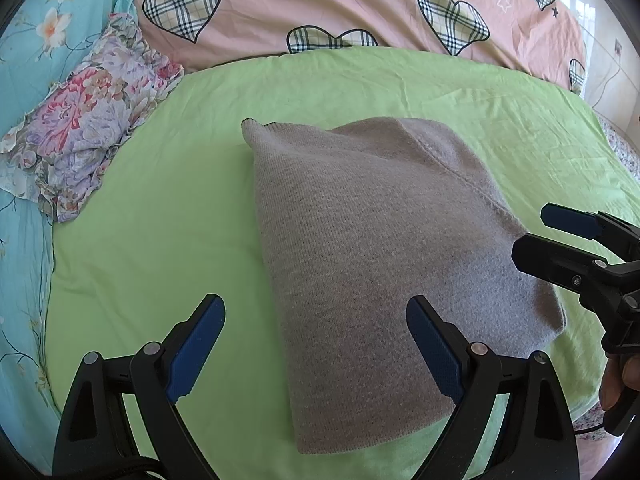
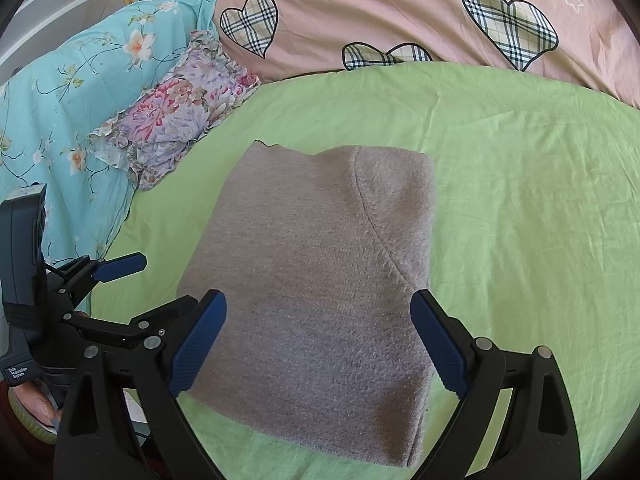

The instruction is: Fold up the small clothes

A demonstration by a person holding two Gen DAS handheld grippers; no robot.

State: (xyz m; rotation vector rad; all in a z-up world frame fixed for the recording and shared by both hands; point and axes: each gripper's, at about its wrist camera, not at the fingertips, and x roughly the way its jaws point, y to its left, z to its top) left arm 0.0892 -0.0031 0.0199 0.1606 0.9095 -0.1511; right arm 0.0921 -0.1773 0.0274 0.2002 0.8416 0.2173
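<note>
One gray knit sweater (image 1: 372, 264), folded rect.

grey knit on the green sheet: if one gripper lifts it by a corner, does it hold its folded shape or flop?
Likely flops: the grey knit is soft fabric folded in loose layers, so a corner lift would probably unfold it. Its fuzzy ribbed surface should grip the fingers rather than slip. Pushed, it would probably bunch on the wrinkled green sheet.

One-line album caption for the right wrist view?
Open tongs hover over a folded grey knitted sweater on a green sheet.
</note>
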